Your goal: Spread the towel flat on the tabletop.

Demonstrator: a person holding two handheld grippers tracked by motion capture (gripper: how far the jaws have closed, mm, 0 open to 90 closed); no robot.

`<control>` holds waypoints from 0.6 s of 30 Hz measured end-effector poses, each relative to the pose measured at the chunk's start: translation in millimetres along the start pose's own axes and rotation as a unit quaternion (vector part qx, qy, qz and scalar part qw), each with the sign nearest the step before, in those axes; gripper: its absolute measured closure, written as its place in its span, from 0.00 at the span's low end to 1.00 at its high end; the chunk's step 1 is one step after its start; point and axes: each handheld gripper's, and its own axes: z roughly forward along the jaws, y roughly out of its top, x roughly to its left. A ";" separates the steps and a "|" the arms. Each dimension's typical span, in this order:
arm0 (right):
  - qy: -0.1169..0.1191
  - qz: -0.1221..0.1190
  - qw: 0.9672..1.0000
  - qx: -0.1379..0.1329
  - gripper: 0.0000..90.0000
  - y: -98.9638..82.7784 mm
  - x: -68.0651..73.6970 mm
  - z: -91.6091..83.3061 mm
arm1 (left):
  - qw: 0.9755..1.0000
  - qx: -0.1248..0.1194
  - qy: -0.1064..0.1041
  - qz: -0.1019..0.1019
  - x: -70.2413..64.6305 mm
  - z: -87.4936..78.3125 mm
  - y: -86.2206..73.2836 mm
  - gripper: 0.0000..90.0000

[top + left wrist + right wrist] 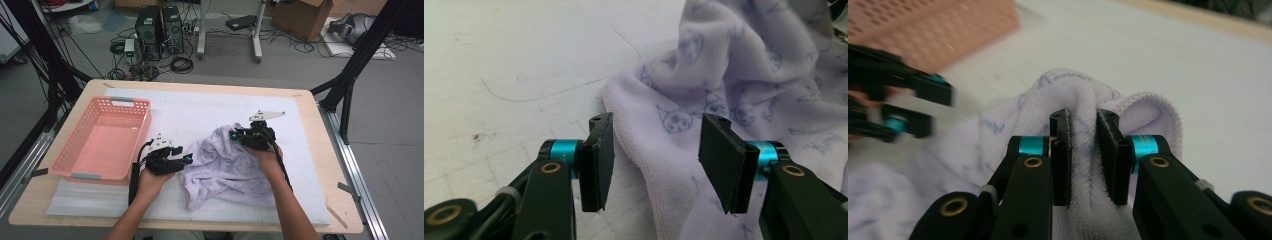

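Observation:
A pale lilac towel (225,167) with small printed figures lies crumpled on the white mat, right of centre. My right gripper (236,135) is at the towel's far upper edge, and in the right gripper view the right gripper (1083,122) is shut on a raised fold of the towel (1073,95), pads pressing the cloth. My left gripper (187,159) sits at the towel's left edge. In the left gripper view the left gripper (656,137) stands open, with the towel's hemmed edge (644,145) lying between the jaws, the pads off it.
A pink plastic basket (65,150) stands on the left of the table, close to my left hand; the basket (948,25) also appears in the right gripper view. The white foam mat (200,107) covers most of the wooden tabletop (320,130). Computers and cables lie on the floor beyond.

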 end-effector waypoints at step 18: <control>-0.027 -0.041 0.996 0.068 0.85 -108.4 31.6 -114.6 | 1.000 -0.004 -0.007 -0.012 -1.8 7.3 1.8 0.53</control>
